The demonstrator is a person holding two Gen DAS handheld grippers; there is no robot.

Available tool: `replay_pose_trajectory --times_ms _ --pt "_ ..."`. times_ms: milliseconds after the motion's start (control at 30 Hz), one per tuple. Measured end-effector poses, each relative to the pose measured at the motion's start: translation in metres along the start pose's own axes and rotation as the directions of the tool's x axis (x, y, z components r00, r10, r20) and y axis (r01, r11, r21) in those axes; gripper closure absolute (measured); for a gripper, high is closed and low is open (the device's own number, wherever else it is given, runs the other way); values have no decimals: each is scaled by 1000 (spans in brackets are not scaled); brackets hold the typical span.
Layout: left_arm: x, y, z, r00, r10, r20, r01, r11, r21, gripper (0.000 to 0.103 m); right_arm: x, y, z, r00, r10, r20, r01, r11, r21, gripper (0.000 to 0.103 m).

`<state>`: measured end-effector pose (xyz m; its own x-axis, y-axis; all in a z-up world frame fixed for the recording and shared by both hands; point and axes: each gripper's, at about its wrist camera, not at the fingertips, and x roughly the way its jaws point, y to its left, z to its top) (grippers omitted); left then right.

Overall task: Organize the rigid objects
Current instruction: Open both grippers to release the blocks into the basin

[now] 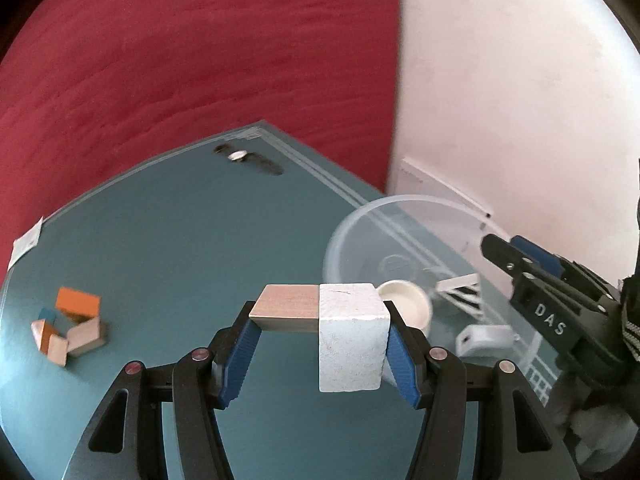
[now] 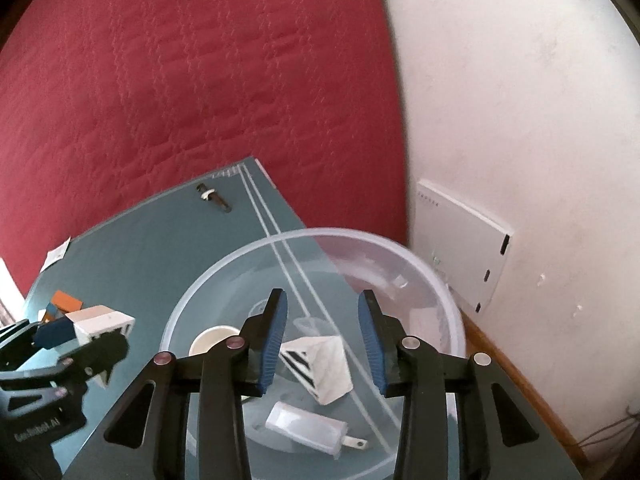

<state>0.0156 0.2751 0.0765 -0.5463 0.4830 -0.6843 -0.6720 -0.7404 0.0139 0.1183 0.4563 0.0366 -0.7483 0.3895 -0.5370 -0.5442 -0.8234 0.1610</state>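
- In the lower middle of the left wrist view, my left claw [image 1: 320, 344] is clamping two blocks side by side: a white block [image 1: 352, 340] against the right pad and a bare wooden block [image 1: 286, 312] against the left pad, both lifted clear of the bench.
- In the lower middle of the right wrist view, my right claw [image 2: 322, 344] is hanging over the clear plastic bowl [image 2: 448, 300] with its pads apart and nothing between them.
- Inside the bowl, a white wedge with black stripes [image 2: 320, 364] is lying just below the right claw, a white plug adapter [image 2: 308, 428] is lying lower in the frame, and a small white cup [image 2: 208, 340] is sitting to the left.
- The teal bench [image 1: 168, 248] is carrying everything; a red quilted cover [image 2: 180, 80] is filling the upper left and a white wall [image 2: 520, 120] the upper right.
- At the left of the left wrist view, a small heap of orange, blue and wooden blocks [image 1: 68, 324] is lying on the bench, well apart from the bowl.
- Near the bench's far corner, a dark bolt with a pale washer [image 2: 212, 197] is lying.
- A white panel [image 2: 460, 240] is leaning on the wall behind the bowl.
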Motion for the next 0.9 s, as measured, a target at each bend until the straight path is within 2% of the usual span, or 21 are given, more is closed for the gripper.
replay_pose_trajectory --times_ms 267,500,567,600,767,900 --pt "4 -26 4 999 -52 1 52 997 55 40 -2 -13 2 1000 -20 18 19 999 50 64" --pt "8 -38 -3 993 -115 -19 116 992 59 40 1 -15 2 1000 -24 16 23 998 63 64" --pt "10 -39 -4 993 -119 -27 120 991 51 27 0 -15 2 1000 -24 15 23 998 63 64" --pt "9 -38 -4 993 -119 -24 120 992 43 16 0 -15 2 1000 -24 13 23 998 62 64" --pt "0 -36 -8 995 -98 -2 98 995 31 14 -4 -18 2 1000 -18 14 17 998 65 58" --pt "-2 -35 -10 997 -81 4 81 996 30 14 -4 -17 2 1000 -18 14 18 998 61 58"
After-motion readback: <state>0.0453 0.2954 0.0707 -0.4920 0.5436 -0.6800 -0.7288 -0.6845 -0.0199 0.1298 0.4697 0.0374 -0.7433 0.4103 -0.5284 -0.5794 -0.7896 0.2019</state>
